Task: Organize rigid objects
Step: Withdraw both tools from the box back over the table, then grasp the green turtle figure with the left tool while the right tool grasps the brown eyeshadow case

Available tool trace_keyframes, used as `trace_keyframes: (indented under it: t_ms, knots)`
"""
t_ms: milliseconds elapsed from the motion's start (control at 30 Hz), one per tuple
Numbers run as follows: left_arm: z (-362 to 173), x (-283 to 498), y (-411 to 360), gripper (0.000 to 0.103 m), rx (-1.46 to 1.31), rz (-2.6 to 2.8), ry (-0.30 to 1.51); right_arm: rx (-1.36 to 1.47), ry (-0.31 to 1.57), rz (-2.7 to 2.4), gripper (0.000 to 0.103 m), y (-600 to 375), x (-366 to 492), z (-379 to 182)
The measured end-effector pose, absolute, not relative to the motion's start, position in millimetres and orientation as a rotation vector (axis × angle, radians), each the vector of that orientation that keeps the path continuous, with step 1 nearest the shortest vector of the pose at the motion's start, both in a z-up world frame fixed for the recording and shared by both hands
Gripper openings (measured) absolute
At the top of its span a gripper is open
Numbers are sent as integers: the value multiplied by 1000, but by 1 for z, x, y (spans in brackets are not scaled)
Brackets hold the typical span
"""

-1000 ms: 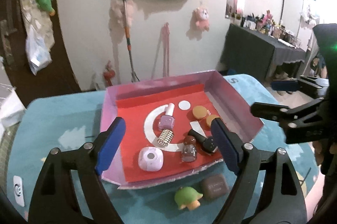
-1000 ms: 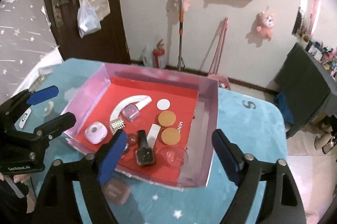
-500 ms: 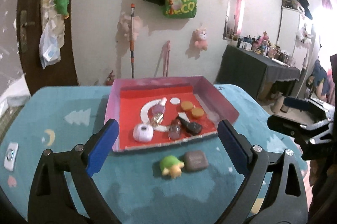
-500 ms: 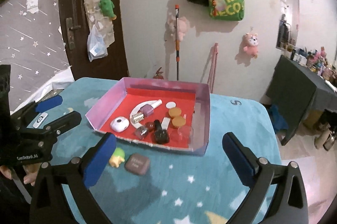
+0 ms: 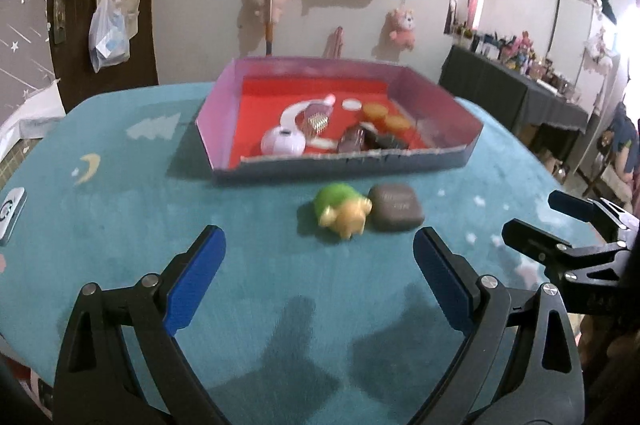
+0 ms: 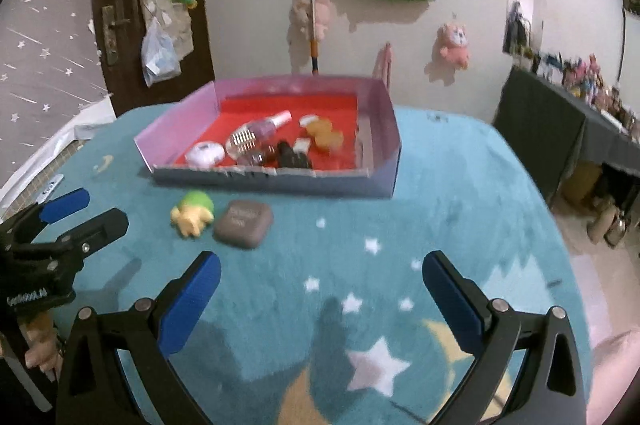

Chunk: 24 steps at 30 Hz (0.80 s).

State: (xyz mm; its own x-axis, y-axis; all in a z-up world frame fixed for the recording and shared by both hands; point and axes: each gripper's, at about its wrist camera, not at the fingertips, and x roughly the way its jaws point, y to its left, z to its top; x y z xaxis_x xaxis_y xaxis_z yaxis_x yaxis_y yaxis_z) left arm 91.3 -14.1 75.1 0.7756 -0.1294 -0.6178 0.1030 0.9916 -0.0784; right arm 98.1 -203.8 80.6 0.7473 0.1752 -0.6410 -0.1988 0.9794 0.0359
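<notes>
A shallow pink box (image 5: 208,135) with a red floor sits on the teal table; it also shows in the right wrist view (image 6: 384,129). It holds several small items: a nail polish bottle (image 6: 266,126), a white round case (image 5: 283,142), dark bottles and orange discs. A green and yellow toy turtle (image 5: 342,207) and a brown square case (image 5: 396,207) lie on the cloth just in front of the box. The turtle (image 6: 194,211) and the case (image 6: 243,218) show in the right wrist view too. My left gripper (image 5: 318,285) and right gripper (image 6: 320,299) are open, empty, and near the table's front.
The teal cloth (image 5: 120,217) with moon and star prints covers the round table. A small white device (image 5: 10,213) lies at the left edge. A wall with hanging bags and toys stands behind; a dark door is at the left and a cluttered dark side table at the right.
Both grippers have pulled back and down from above the box toward the table's near edge. The box and the two loose items now lie further ahead. Both stay open.
</notes>
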Motion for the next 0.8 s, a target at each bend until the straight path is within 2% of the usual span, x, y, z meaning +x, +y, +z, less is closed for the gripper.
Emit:
trace_keyframes:
  t_ms: [300,800]
  knots:
    - [50,98,-19,96,-32,-122,737,2,767,195,103,-208,103,46]
    - [40,100,-16,96,-44,-121,772,-20,793,171,103,-206,106,34]
